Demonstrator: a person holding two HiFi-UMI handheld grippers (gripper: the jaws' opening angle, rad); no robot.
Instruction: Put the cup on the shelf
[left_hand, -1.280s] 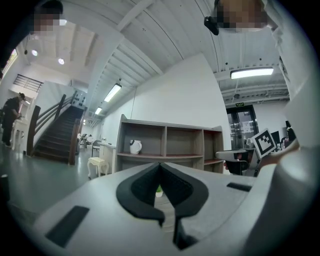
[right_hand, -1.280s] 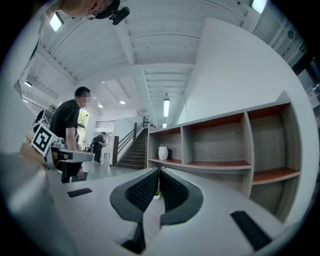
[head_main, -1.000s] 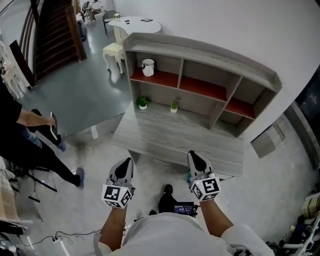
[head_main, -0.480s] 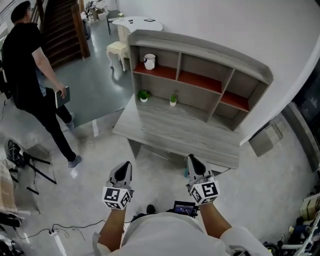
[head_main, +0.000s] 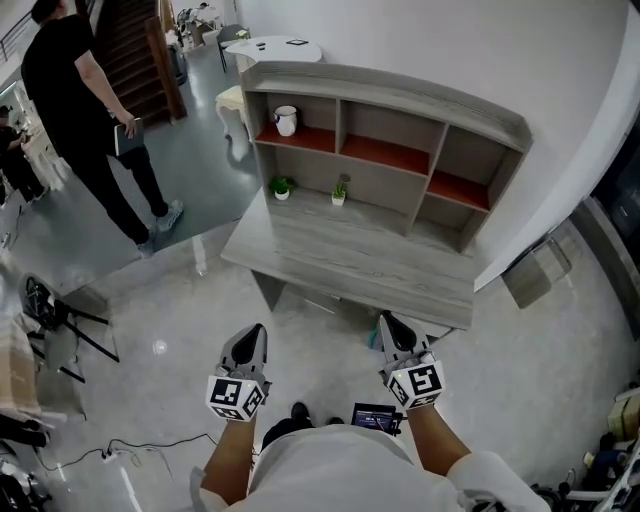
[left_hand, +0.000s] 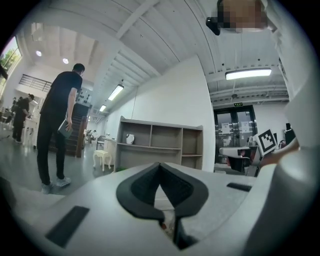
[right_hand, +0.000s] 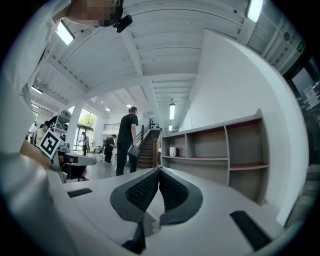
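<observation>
Holding my left gripper (head_main: 255, 332) and right gripper (head_main: 387, 322) closed, empty, I should steer clear of the grey wooden shelf (head_main: 400, 95) bearing the white cup (head_main: 286, 120)

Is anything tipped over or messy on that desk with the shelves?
No, nothing stands out. The white cup stands upright in the left compartment of the shelf. The two little plants stand upright on the desk below. Nothing looks spilled or broken.

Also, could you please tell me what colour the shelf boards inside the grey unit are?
The shelf boards are red, seen best in the head view.
</observation>
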